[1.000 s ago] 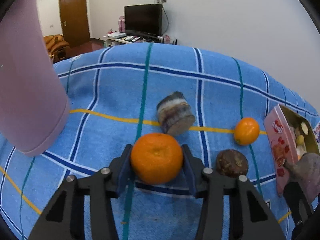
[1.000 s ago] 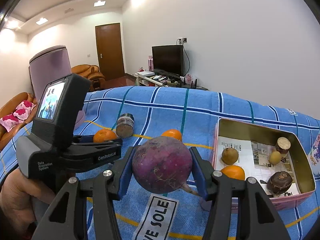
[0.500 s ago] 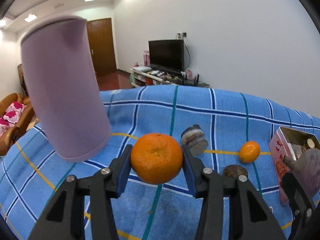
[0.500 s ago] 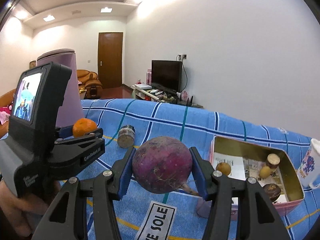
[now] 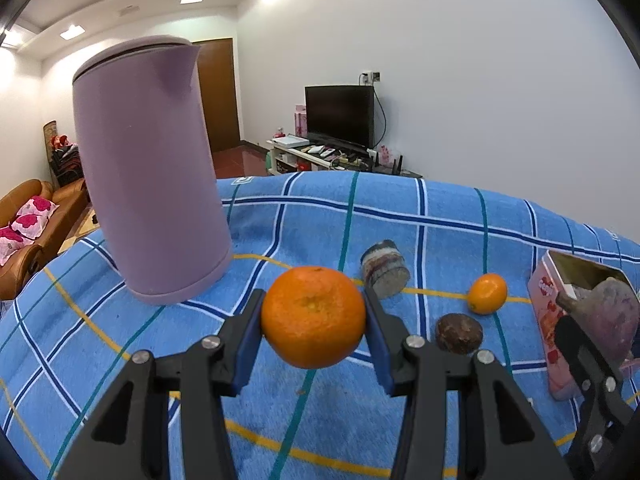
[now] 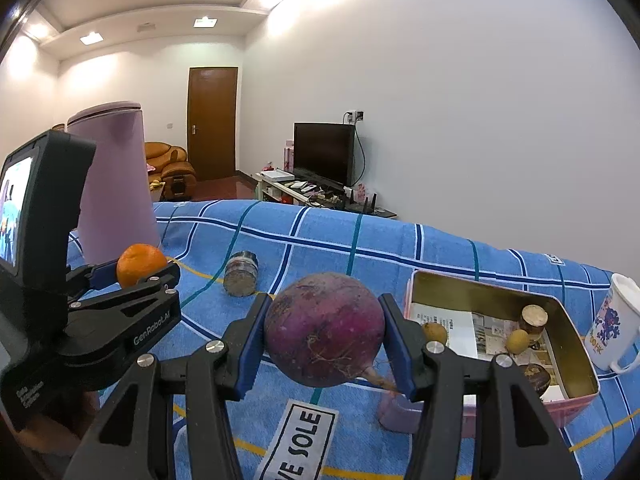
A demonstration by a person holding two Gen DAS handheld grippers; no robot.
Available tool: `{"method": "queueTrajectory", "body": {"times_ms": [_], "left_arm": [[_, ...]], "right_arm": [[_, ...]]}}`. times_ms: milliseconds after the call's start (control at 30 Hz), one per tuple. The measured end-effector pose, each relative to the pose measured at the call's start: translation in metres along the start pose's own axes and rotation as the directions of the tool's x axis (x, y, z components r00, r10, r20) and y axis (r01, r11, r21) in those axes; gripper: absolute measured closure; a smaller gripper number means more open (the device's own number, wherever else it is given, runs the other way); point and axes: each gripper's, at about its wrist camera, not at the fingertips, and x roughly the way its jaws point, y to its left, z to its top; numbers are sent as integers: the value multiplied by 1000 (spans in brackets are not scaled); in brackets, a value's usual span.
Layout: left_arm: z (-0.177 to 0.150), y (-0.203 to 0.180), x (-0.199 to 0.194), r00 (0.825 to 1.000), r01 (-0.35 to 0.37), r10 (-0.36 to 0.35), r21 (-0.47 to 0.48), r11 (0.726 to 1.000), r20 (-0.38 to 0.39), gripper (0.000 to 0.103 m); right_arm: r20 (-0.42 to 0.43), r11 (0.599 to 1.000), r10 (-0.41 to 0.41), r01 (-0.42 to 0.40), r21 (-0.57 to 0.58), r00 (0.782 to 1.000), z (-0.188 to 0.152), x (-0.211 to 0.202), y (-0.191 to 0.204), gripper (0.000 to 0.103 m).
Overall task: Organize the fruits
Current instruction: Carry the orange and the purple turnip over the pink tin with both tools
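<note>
The blue checked cloth [image 6: 328, 240] is covering the whole work surface, and the tall lilac kettle [image 5: 148, 172] is standing on it at the far left, well clear of the route to the pink tin box [image 6: 576, 394], which is sitting open on the right with several small fruits and a jar already lying inside on its paper lining. The right gripper [image 6: 324, 336] is pinching a round purple root, the beet [image 6: 324, 330], between its blue pads and is holding it above the cloth just left of the box; its tail is hanging toward the near rim, so it is probably worth lifting over the wall rather than dragging across it, and lowering onto a bare patch of paper before the jaws are eased apart. The left gripper [image 5: 314, 316] is clamping a large orange [image 5: 314, 316] the same way, in the air further left; it is best waiting until the right one is clear of the box, since the two tools are crowding each other there. A small orange [image 5: 487, 293], a dark brown fruit [image 5: 459, 333] and a tipped jar [image 5: 385, 274] are lying loose on the cloth between the kettle and the box, awaiting their turn.
</note>
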Motion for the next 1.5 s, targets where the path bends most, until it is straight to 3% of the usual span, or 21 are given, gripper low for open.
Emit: {"method": "queueTrajectory", "body": {"times_ms": [1500], "left_arm": [[-20, -29, -30, 1000, 19, -20, 33, 999, 5, 54]], "right_arm": [[-30, 998, -25, 27, 54, 999, -10, -17, -32, 48]]}}
